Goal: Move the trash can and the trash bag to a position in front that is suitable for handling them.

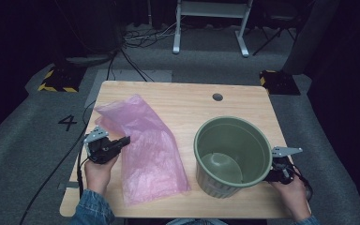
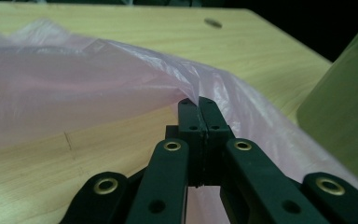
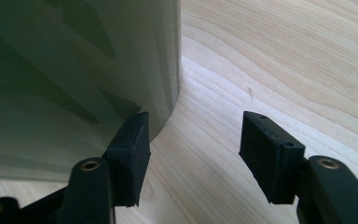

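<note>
A thin pink plastic bag (image 1: 150,145) lies flat across the left half of the wooden table (image 1: 192,101). My left gripper (image 1: 125,140) reaches its left edge and is shut on the film. In the left gripper view the jaws (image 2: 199,105) are pressed together, pinching a raised fold of the bag (image 2: 74,88). A green plastic bin (image 1: 215,185) stands upright at the right. My right gripper (image 1: 277,174) sits low at the bin's right side. In the right gripper view it (image 3: 193,144) is open, with its left finger (image 3: 130,149) close against the bin wall (image 3: 74,70) and bare wood between the pads.
A round cable hole (image 1: 217,97) sits near the table's far edge. The bin's side (image 2: 345,121) rises at the right of the left gripper view. Beyond the table there are grey carpet, floor cables (image 1: 140,37) and a white frame's feet (image 1: 176,47).
</note>
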The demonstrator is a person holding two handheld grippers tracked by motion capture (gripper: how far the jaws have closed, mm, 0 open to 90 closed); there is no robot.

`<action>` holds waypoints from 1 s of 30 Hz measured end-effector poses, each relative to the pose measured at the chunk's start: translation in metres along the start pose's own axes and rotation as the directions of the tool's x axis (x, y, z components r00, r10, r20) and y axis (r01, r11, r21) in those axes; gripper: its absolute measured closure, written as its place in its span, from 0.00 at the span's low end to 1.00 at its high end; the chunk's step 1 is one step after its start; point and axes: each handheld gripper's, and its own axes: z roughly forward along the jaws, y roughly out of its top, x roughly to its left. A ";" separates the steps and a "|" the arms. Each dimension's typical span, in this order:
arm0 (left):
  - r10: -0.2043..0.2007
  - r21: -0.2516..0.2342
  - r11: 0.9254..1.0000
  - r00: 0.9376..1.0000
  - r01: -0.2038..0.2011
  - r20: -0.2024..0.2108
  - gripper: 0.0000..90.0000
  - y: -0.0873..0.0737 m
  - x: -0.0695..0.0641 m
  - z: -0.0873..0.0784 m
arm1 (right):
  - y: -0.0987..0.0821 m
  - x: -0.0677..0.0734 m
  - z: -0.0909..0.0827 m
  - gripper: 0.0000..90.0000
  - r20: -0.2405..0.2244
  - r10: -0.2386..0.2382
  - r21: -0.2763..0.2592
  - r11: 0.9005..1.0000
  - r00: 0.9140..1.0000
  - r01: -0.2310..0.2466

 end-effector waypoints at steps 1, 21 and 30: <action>-0.004 -0.012 1.000 1.000 0.004 0.003 1.00 0.000 0.000 -0.004 | 0.001 0.001 0.002 0.48 -0.002 0.002 0.001 1.000 1.000 -0.002; 0.036 -0.133 0.991 0.999 -0.034 0.012 0.99 0.015 -0.012 -0.051 | 0.036 0.028 0.054 0.47 -0.107 -0.060 -0.004 0.998 0.992 0.059; 0.106 -0.158 0.982 0.994 -0.102 0.016 0.99 0.043 -0.024 -0.067 | 0.025 0.028 0.048 0.46 0.006 -0.118 0.053 0.992 0.993 0.118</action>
